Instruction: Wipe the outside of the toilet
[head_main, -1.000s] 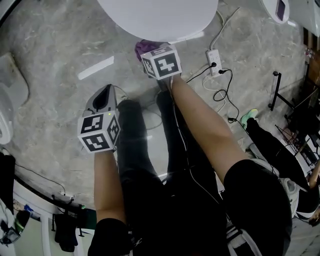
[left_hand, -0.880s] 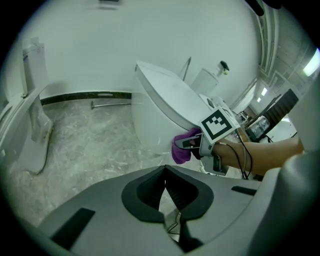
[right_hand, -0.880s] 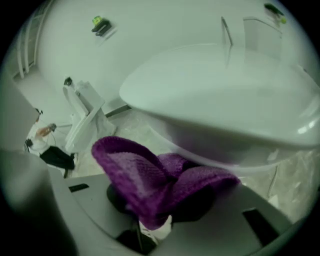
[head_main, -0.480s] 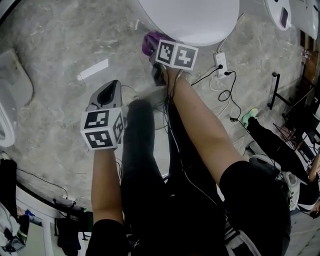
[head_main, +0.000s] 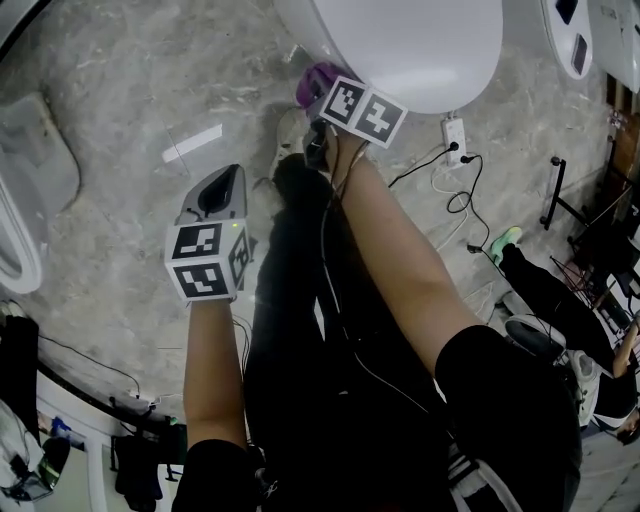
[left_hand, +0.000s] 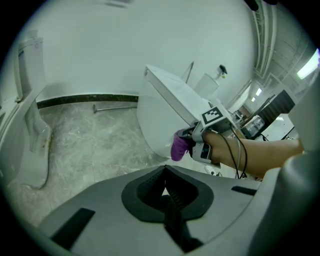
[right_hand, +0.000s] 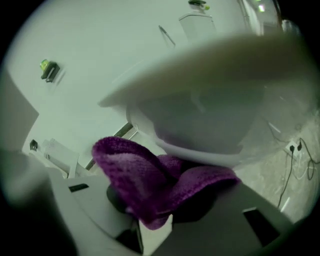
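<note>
**Grey stone floor, white bowl: wiping under way at the near underside**

Mottled grey floor (head_main: 120, 90) runs beneath a white toilet (head_main: 410, 40) standing at the far side of the head view, with a power strip (head_main: 455, 135) and dark cables on the floor to its right. The right gripper (right_hand: 160, 205) is pinching a purple cloth (right_hand: 150, 175), whose folds bulge out past the jaws and press against the rounded underside of the bowl just below the rim, on its near left side. The left gripper (left_hand: 165, 175) hangs well apart from the toilet, nearer and to the left; its jaws are pressed together with nothing between them, and it takes no part in the wipe.

By my reading the job is in its working phase, with cloth on porcelain at one low patch of the bowl. Nothing in the views marks which surfaces are already clean. Judging from the cloth's position, the right flank of the bowl, the base near the floor and the far parts likely remain.
</note>
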